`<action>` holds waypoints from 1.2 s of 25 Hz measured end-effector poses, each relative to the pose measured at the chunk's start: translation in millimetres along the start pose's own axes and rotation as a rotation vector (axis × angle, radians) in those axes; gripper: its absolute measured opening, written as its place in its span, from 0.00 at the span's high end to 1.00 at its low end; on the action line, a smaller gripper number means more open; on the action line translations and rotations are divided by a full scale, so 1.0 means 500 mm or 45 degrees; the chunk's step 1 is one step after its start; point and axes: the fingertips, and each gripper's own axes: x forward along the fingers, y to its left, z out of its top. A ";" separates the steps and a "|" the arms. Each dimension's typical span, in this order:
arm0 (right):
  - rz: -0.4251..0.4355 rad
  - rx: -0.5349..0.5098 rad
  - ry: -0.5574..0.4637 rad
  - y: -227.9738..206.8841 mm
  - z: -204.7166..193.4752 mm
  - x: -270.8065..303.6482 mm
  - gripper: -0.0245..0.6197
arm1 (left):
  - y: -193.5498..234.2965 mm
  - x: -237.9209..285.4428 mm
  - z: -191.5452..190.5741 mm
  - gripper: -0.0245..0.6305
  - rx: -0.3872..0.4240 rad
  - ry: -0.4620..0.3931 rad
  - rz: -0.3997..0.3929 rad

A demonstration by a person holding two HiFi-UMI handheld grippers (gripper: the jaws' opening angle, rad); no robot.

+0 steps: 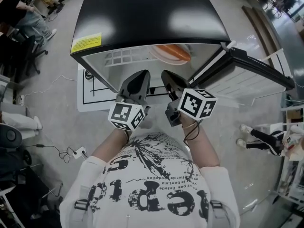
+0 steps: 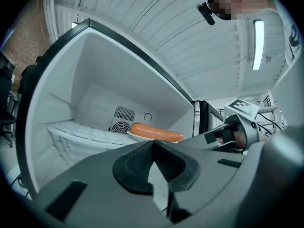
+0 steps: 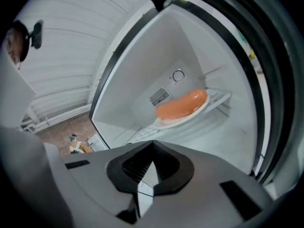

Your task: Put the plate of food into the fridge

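Plate of food sits inside the open fridge, on the white wire shelf, at upper centre of the head view. It is a white plate with one orange sausage lying across it. In the right gripper view the plate rests on the shelf right of centre, with the sausage in front of the vent grille and round knob on the back wall. In the left gripper view the sausage shows just above the jaws, mid-frame, and the shelf runs off to the left.

Neither gripper touches the plate. Left gripper is at frame centre in front of the fridge opening; its jaws are pressed together with nothing between them. Right gripper is just beside it on the right, jaws also pressed together and empty. Both point into the fridge, tips near the front edge of the opening.

Fridge door stands swung open at right of frame. Yellow label sits on the fridge top's left edge. Right gripper's marker cube appears at right of the left gripper view.
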 end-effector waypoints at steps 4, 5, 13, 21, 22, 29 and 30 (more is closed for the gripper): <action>-0.067 -0.160 -0.037 0.008 -0.017 -0.023 0.96 | -0.019 -0.024 0.003 0.95 0.025 0.002 0.008; -0.075 -0.192 -0.048 0.012 -0.020 -0.027 0.96 | -0.022 -0.029 0.003 0.95 0.029 0.000 0.011; -0.104 -0.482 -0.160 0.059 -0.039 -0.078 0.96 | -0.055 -0.087 0.003 0.95 0.111 0.002 0.078; -0.078 -0.682 -0.211 0.094 -0.067 -0.118 0.96 | -0.094 -0.130 0.016 0.95 0.194 -0.047 0.117; -0.069 -0.692 -0.213 0.096 -0.070 -0.123 0.96 | -0.100 -0.134 0.017 0.95 0.198 -0.051 0.119; -0.018 -0.714 -0.207 0.103 -0.080 -0.136 0.96 | -0.114 -0.152 0.011 0.95 0.195 -0.059 0.158; -0.016 -0.723 -0.205 0.103 -0.081 -0.138 0.96 | -0.116 -0.153 0.010 0.95 0.196 -0.062 0.163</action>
